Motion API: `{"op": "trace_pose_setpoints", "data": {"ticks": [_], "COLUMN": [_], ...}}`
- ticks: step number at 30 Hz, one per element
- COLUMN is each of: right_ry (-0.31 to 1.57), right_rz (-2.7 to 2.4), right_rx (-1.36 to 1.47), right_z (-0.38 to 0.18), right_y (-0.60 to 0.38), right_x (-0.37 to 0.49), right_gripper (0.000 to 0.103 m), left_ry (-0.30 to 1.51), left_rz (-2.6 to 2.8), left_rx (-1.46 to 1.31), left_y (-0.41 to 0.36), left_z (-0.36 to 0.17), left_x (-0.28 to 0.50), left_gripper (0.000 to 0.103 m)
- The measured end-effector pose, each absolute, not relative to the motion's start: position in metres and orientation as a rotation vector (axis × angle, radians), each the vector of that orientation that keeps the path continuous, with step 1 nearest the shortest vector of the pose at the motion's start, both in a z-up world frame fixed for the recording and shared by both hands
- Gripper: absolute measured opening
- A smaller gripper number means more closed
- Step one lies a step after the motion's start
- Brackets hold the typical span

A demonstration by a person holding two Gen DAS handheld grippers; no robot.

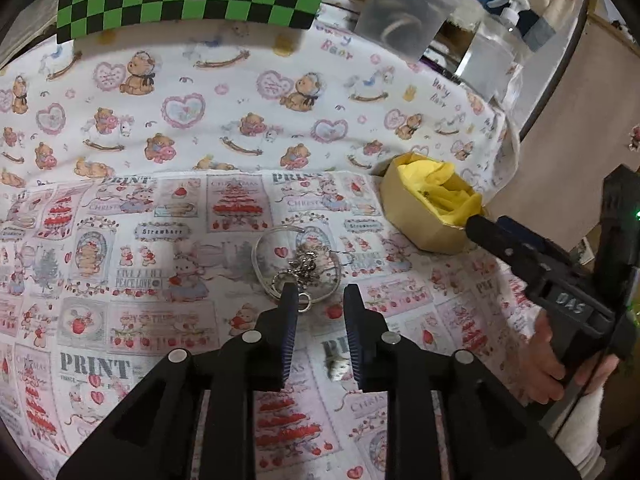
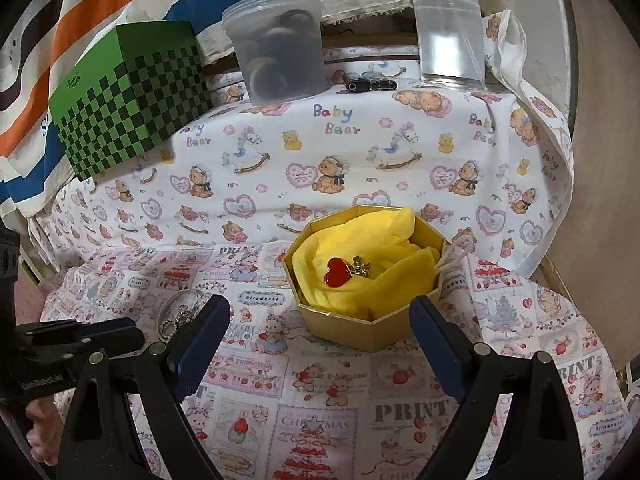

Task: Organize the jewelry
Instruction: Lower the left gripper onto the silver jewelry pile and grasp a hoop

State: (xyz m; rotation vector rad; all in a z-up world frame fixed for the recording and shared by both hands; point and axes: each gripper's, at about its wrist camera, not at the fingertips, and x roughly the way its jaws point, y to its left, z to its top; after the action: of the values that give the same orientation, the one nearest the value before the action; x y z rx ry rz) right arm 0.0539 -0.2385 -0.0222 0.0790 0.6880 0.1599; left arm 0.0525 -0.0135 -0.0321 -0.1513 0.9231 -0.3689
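A gold octagonal box (image 2: 360, 326) lined with yellow cloth (image 2: 384, 280) stands on the printed cloth; it also shows in the left wrist view (image 1: 416, 216). A red heart charm (image 2: 339, 271) with a small metal clasp lies inside it. A tangle of clear bangle and silver chain with key rings (image 1: 298, 266) lies just ahead of my left gripper (image 1: 320, 300), which is open and empty. A small pale bead-like piece (image 1: 336, 367) lies between its fingers. My right gripper (image 2: 320, 320) is open and empty, close in front of the box.
A green checkered box (image 2: 132, 100) stands at the back left. A frosted plastic tub (image 2: 280, 48) and a clear pump bottle (image 2: 448, 28) stand at the back. The table edge drops off on the right.
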Motion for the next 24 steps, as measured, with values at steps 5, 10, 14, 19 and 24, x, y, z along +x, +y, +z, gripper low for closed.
{"op": "trace_pose_setpoints", "data": {"ticks": [5,10,14,19,24], "right_ry": [0.686,0.688,0.679,0.669,0.668], "right_rz": [0.158,0.157,0.161,0.155,0.146], "right_rx": [0.082,0.075,0.079,0.087,0.069], "right_z": [-0.022,-0.021,-0.019,-0.015,-0.015], "right_y": [-0.239,-0.238,-0.240,-0.243,-0.242], "right_x": [0.053,0.052,0.051,0.048,0.047], "right_gripper": [0.092,0.092,0.092,0.092,0.092], "left_ry": [0.920,0.970,1.043,1.071,0.987], "left_rz": [-0.260,-0.175,-0.179,-0.069,-0.077], "left_rx": [-0.173,-0.160,-0.159,-0.039,0.044], "left_y": [-0.006,0.000,-0.004,-0.020,-0.028], "left_z": [-0.040,-0.050,-0.056,-0.052,-0.028], "left_x": [0.062,0.083,0.094,0.103,0.090], "left_gripper": [0.027,0.024,0.021,0.002,0.002]}}
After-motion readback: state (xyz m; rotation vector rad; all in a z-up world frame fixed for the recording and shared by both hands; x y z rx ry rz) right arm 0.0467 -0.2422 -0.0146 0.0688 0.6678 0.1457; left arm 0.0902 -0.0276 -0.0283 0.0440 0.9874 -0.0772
